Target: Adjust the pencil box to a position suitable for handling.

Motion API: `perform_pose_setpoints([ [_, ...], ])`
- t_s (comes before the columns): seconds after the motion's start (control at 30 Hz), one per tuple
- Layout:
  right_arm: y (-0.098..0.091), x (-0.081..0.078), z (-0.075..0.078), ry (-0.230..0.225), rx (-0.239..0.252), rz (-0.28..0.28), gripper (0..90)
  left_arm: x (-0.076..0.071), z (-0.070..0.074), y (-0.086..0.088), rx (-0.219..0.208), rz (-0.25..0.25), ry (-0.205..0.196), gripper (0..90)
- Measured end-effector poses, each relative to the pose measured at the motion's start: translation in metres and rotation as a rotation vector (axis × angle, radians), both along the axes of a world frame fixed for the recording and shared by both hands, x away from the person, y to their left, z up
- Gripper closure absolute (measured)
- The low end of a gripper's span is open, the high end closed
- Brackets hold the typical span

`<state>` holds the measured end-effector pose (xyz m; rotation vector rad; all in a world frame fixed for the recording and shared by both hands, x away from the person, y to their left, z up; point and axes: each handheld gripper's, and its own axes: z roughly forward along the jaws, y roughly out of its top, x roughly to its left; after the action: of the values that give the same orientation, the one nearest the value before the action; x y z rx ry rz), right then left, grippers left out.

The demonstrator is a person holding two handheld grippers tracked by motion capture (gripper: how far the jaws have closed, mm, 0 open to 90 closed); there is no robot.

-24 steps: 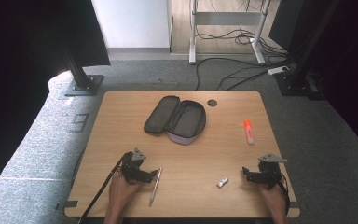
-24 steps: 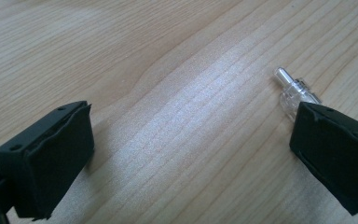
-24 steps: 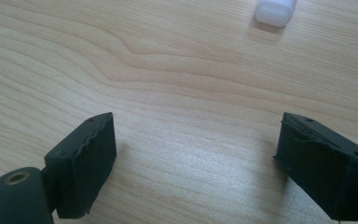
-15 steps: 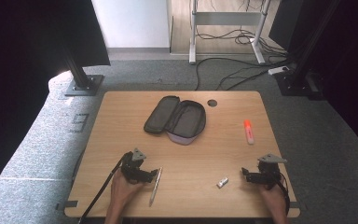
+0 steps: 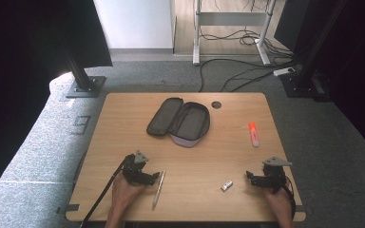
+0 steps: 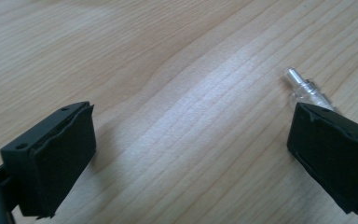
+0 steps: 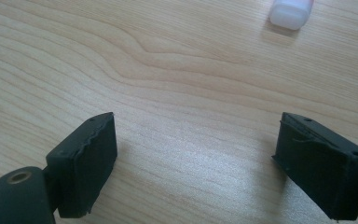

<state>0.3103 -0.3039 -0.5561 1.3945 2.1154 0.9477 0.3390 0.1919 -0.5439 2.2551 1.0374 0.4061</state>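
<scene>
My left gripper (image 5: 153,176) rests on the wooden table (image 5: 123,128) near its front left, jaws open and pointing right at a slim silver pen (image 5: 158,189). Between the jaws I see bare wood (image 6: 191,140); the pen's clear tip (image 6: 303,86) pokes out behind the right jaw. My right gripper (image 5: 251,179) sits near the front right, open, pointing left toward a small white eraser (image 5: 226,185). Its jaws (image 7: 196,172) straddle bare wood, with the eraser (image 7: 291,11) ahead at the top edge. An open dark pencil case (image 5: 179,120) lies at the table's middle back.
An orange highlighter (image 5: 253,133) lies right of the case. A round cable hole (image 5: 216,104) sits near the back edge. Beyond the table, cables (image 5: 237,71) cross the grey floor, with stand bases at the left (image 5: 85,87) and right (image 5: 304,83).
</scene>
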Motion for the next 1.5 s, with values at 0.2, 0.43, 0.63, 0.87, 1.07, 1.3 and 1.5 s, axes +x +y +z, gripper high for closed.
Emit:
perform_pose_setpoints([
  [0.2, 0.000, 0.000, 0.000, -0.001, 0.000, 0.003, 12.2, 0.002, 0.011, 0.001, -0.007, -0.007, -0.032, 3.7],
  [0.43, 0.000, 0.000, 0.000, -0.001, 0.000, 0.003, 12.2, 0.007, 0.021, -0.003, -0.036, -0.030, -0.035, 4.5],
  [0.63, 0.000, 0.000, 0.000, -0.001, 0.000, 0.003, 12.2, 0.013, 0.029, -0.008, -0.063, -0.043, -0.035, 4.4],
  [0.87, 0.000, 0.000, 0.000, -0.001, 0.000, 0.003, 12.2, 0.018, 0.041, -0.020, -0.054, -0.076, -0.062, 4.4],
  [1.07, 0.000, 0.000, 0.000, 0.000, 0.000, 0.002, 12.2, 0.026, 0.051, -0.032, -0.063, -0.103, -0.051, 4.7],
  [1.3, 0.000, 0.000, 0.000, -0.001, 0.000, 0.002, 12.2, 0.041, 0.064, -0.049, -0.032, -0.143, -0.047, 5.2],
  [1.5, 0.000, 0.000, 0.000, -0.001, 0.000, 0.003, 12.2, 0.049, 0.075, -0.067, -0.036, -0.182, -0.050, 6.0],
])
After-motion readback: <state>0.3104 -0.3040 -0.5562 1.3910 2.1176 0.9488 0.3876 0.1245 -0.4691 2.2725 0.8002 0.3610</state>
